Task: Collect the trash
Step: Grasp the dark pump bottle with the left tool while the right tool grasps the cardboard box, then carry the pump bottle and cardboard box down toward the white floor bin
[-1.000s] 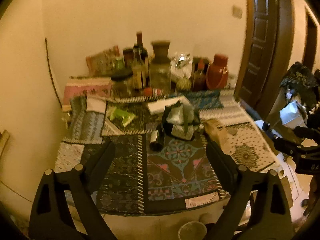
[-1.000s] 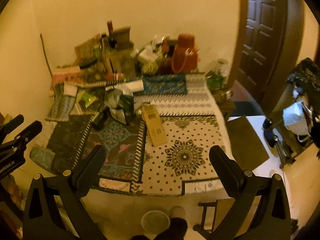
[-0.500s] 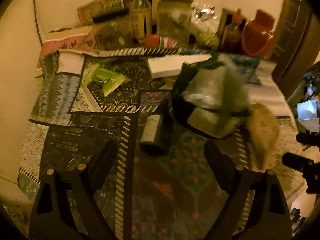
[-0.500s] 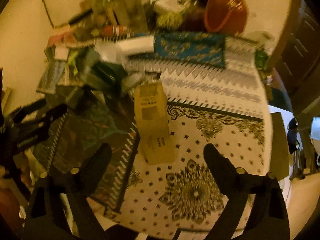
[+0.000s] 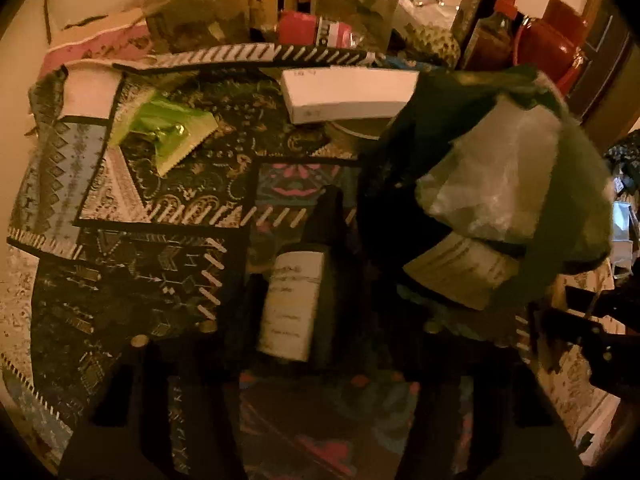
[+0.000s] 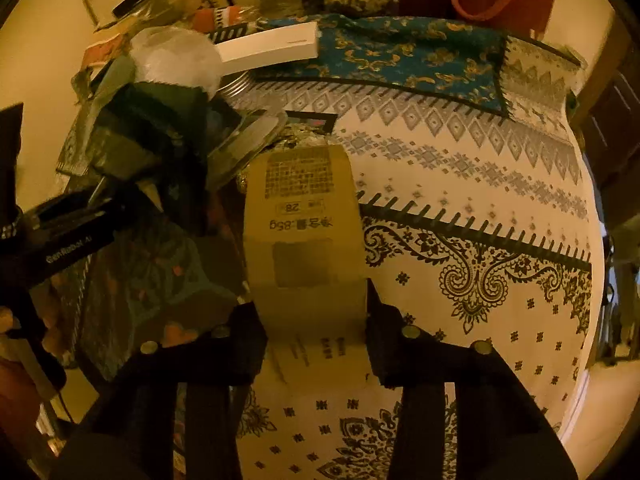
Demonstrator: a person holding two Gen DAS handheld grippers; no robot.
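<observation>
- Patterned cloth in patchwork panels covers the table: cream with dark paisley in the right wrist view, dark with pink and teal motifs in the left wrist view.
- A heap of dark green and cloudy clear plastic bags sits at about three o'clock in the left wrist view, a printed label showing under it.
- A tan cardboard box lies lengthwise at the centre of the right wrist view, its print upside down. The right gripper straddles its near end, one finger on each long side, touching or all but touching the cardboard; I cannot tell whether it is already pinched.
- A long white box lies at twelve o'clock in the left wrist view, just beside the bags.
- A dark bottle with a pale label lies on its side at centre. The left gripper is spread wide around its base, fingers apart from the glass, holding nothing.
- A bright green foil wrapper lies at ten o'clock, well apart from the bottle.
- Jars, bottles and a red jug crowd the far edge.
</observation>
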